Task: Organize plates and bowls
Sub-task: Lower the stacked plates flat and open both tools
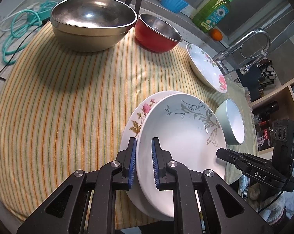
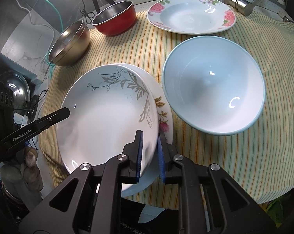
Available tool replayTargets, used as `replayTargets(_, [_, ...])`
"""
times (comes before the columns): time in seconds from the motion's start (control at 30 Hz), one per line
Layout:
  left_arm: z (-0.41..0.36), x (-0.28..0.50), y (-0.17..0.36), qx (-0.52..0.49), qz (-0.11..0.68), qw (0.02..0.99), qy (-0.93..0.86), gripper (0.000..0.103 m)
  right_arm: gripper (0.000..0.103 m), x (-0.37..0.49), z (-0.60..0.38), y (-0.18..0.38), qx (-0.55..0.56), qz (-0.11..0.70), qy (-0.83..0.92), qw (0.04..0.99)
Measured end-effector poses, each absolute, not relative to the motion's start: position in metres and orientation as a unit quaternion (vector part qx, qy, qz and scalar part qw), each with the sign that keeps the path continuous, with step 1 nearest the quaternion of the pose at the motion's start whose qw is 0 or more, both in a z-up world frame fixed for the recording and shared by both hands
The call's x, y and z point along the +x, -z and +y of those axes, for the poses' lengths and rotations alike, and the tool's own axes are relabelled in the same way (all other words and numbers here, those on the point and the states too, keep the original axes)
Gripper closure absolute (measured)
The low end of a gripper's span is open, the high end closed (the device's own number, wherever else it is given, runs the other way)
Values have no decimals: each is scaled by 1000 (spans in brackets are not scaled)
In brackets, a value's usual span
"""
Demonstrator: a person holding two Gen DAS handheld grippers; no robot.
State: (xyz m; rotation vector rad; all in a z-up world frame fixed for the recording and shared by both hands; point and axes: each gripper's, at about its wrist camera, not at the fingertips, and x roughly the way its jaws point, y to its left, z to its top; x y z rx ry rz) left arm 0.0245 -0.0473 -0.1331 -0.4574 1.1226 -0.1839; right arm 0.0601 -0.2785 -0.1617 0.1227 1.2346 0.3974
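Observation:
A white plate with a grey leaf pattern (image 1: 182, 132) (image 2: 108, 117) lies on top of a pink-flower plate (image 1: 141, 113) (image 2: 163, 109), near the front edge of the striped cloth (image 1: 69, 97). My left gripper (image 1: 144, 161) is shut on the leaf plate's near rim, one blue pad on each side. My right gripper (image 2: 150, 156) clasps the opposite rim the same way, its pads against the plate. A pale blue bowl (image 2: 213, 89) (image 1: 232, 122) stands right beside the stack. Farther back are a rose-rimmed deep plate (image 2: 190, 17), a red bowl (image 1: 156, 33) and a large steel bowl (image 1: 92, 23).
A chrome faucet (image 1: 244, 44) rises behind the rose plate, with a green soap bottle (image 1: 213, 13) and a blue cup (image 1: 173, 1) along the back wall. Teal and white cables (image 1: 20, 29) lie off the cloth's far corner. Open cloth stretches between the stack and the steel bowl.

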Motion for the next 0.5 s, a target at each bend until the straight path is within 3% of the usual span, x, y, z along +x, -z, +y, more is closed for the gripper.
replayTargets(0.17, [-48, 24, 131, -210, 525, 821, 84, 87, 73, 58, -276, 159, 55, 569, -193, 798])
replayTargets(0.27, [-46, 24, 128, -212, 525, 821, 78, 75, 50, 57, -274, 157, 53, 564, -197, 800])
replayTargets(0.5, [-41, 26, 115, -213, 511, 829, 78, 73, 45, 49, -281, 146, 61, 556, -205, 803])
